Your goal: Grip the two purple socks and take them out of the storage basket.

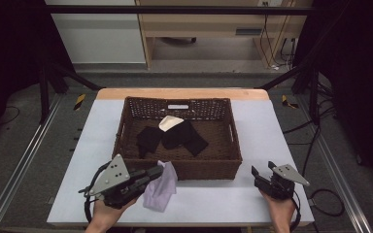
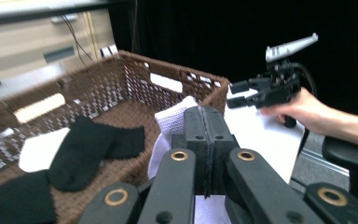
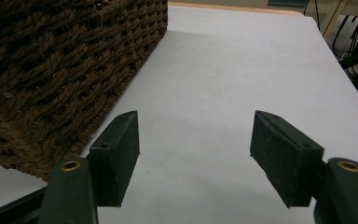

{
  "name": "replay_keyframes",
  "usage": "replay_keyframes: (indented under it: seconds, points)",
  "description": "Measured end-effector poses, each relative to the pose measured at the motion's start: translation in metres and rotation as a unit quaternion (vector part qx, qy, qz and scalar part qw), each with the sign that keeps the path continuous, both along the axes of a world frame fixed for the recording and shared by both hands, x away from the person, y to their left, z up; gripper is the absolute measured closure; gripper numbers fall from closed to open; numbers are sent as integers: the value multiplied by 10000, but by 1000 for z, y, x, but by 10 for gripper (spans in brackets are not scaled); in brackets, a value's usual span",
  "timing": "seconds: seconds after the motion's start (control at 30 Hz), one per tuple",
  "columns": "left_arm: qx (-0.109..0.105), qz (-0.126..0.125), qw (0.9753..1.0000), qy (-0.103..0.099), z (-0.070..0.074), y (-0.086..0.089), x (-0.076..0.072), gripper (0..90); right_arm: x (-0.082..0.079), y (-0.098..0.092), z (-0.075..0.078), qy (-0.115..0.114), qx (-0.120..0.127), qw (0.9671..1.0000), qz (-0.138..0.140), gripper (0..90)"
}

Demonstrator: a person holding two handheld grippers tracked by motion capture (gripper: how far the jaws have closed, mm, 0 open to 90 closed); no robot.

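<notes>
1. High view: left gripper (image 1: 156, 171) pinches a pale sock (image 1: 161, 187), lifted just in front of the basket (image 1: 226, 160) near wall, prob. so it clears the rim on the way in. Right gripper (image 1: 263, 171) sits idle, jaws spread, off the basket's front-right corner, out of the way. In the basket: 3 black socks (image 1: 177, 136), 1 white sock (image 1: 170, 122) by the far wall.
2. Left gripper view: jaws pressed together on the pale sock (image 2: 170, 122), hanging over the basket (image 2: 135, 65) rim. Black socks (image 2: 81, 149) and white sock (image 2: 39, 149) lie flat on the basket floor. Other gripper (image 2: 242, 93) beyond the basket, hand-held.
3. Right gripper view: jaws wide apart, holding nothing, over the table (image 3: 223, 74) beside the basket (image 3: 51, 70) corner.
</notes>
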State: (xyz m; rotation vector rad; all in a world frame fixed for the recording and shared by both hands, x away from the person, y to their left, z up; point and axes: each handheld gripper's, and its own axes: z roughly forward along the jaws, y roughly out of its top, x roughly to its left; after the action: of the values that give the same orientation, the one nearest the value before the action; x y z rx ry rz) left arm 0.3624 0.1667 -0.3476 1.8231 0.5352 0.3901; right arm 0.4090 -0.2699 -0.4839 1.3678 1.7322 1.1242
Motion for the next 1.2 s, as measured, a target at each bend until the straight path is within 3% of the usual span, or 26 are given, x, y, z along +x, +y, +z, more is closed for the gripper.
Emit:
replay_keyframes:
  seconds: [0.3, 0.57, 0.7, 0.8, 0.93, 1.0, 1.1, 1.2]
  points:
    - [423, -74, 9978, 501, -44, -14, 6, 893, 0, 0, 0, -2, 0, 10000, 10, 329]
    - [817, 126, 9921, 945, -81, -10, 18, 893, 1, 0, 0, 18, -4, 10000, 4, 323]
    - [980, 247, 9892, 1060, -91, -8, 23, 887, 1, 0, 0, 20, -26, 10000, 3, 322]
    - [938, 364, 9883, 1145, -93, -5, 25, 872, 1, 0, 0, 20, -19, 10000, 2, 321]
    - [873, 600, 9888, 1049, -92, 2, 23, 667, 1, 0, 0, 17, -29, 10000, 8, 316]
    - [839, 731, 9887, 1004, -91, 9, 21, 607, 1, 0, 0, 22, -20, 10000, -5, 313]
    - [867, 992, 9871, 911, -90, 21, 18, 511, 1, 0, 0, 15, -3, 10000, -3, 311]
    - [942, 1260, 9836, 878, -92, 37, 17, 445, 1, -1, 0, 8, -5, 10000, -2, 311]
